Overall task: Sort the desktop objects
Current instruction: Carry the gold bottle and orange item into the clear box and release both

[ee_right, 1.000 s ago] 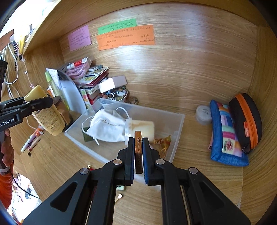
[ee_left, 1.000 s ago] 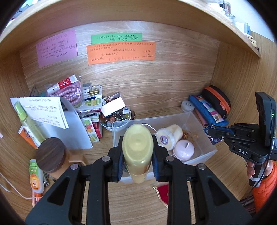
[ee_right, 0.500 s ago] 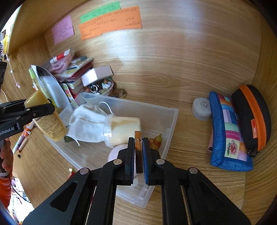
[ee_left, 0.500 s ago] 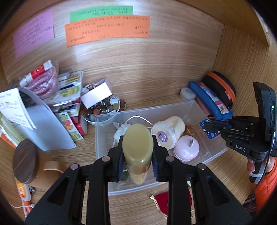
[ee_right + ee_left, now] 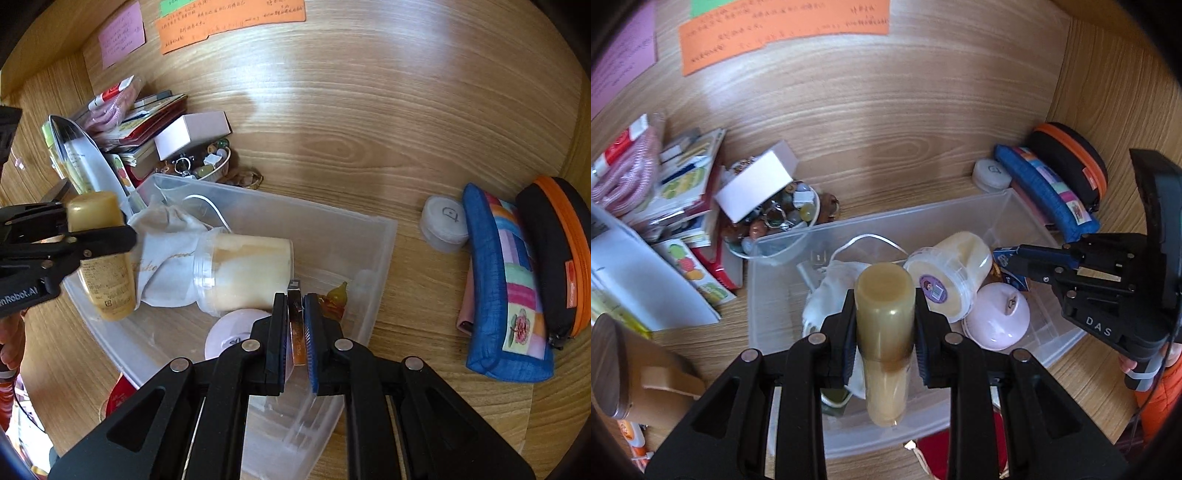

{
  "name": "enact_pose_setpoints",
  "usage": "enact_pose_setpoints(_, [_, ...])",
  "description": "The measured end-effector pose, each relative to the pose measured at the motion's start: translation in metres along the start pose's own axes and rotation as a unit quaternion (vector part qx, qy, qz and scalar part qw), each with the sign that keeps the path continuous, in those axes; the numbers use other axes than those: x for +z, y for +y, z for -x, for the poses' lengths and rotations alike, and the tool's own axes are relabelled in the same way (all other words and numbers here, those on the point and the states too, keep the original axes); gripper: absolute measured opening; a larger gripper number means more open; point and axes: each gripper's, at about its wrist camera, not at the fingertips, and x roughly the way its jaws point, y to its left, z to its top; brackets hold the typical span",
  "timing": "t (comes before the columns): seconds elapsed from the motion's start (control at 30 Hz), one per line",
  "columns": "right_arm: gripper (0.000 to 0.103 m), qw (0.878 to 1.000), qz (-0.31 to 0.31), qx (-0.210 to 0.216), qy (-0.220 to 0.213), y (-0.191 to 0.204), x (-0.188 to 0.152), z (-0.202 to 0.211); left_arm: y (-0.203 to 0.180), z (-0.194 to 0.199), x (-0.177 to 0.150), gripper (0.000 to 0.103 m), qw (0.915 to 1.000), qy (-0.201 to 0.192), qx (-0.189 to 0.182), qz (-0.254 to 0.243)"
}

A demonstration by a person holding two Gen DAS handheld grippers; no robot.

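Note:
My left gripper (image 5: 885, 332) is shut on a yellow tube of cream (image 5: 884, 332) and holds it cap-forward over the clear plastic bin (image 5: 879, 225). It shows in the right wrist view (image 5: 74, 230) at the bin's left end. My right gripper (image 5: 295, 314) is shut on a thin brown and blue packet (image 5: 296, 325) over the bin's right part; it shows in the left wrist view (image 5: 1008, 258). In the bin lie a cream jar (image 5: 243, 273), a white cloth bag (image 5: 162, 243) and a pink round case (image 5: 997, 317).
A bowl of trinkets (image 5: 775, 225) with a white box on it and a stack of booklets (image 5: 683, 177) stand left of the bin. A white round case (image 5: 443, 223), a blue pouch (image 5: 506, 288) and a black and orange pouch (image 5: 557, 254) lie at the right. A wooden-lidded jar (image 5: 613, 369) stands front left.
Both grippers have moved forward and down over the bin. The tube and the packet are still held.

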Motion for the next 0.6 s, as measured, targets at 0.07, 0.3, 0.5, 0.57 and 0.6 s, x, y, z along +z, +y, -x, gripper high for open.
enact_pose_setpoints(0.07, [0.009,1.0,0.004,-0.002,0.001,0.002,0.001,-0.001,-0.002,-0.007,0.001,0.026,1.0,0.006,-0.002,-0.002])
enact_pose_setpoints(0.3, [0.01,1.0,0.011,-0.004,0.007,0.01,0.003,-0.005,-0.007,-0.033,0.001,0.027,0.9996,0.028,-0.007,0.001])
enact_pose_setpoints(0.5, [0.01,1.0,0.015,-0.003,0.011,0.014,0.004,-0.008,-0.007,-0.045,0.002,0.029,0.9993,0.037,-0.001,0.006])
enact_pose_setpoints(0.57, [0.012,1.0,0.014,0.002,0.013,0.015,0.004,-0.008,-0.008,-0.047,0.001,0.031,0.9993,0.037,0.003,0.005])
enact_pose_setpoints(0.6, [0.013,1.0,0.015,0.004,0.013,0.015,0.004,-0.008,-0.009,-0.048,0.001,0.032,0.9993,0.036,0.004,0.003])
